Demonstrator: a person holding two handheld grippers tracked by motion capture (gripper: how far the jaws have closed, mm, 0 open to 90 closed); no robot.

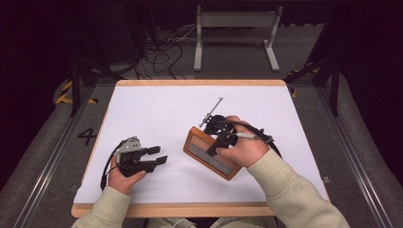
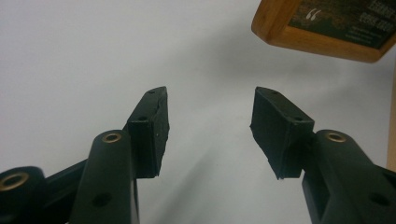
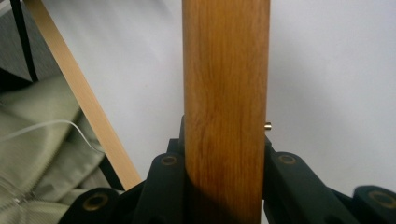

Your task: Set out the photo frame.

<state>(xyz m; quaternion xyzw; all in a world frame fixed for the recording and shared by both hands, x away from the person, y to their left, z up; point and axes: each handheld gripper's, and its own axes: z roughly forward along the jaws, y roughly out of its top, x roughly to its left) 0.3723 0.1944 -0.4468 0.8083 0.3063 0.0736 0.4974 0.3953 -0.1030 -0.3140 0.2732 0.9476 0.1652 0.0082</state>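
Wooden picture frame (image 1: 211,153), near the counter's (image 1: 157,102) middle, is clamped by its edge in the right hand-held gripper (image 1: 219,141) and tilted up, apparently mid-lift. The left hand-held gripper (image 1: 158,156) rests open and empty near the counter's left edge. Next it likely needs carrying steadily or a second grip.

Around the table
White-topped table (image 1: 157,109) with wooden rim; far beyond it a grey metal stand (image 1: 236,35), black cables (image 1: 161,57) to its left.
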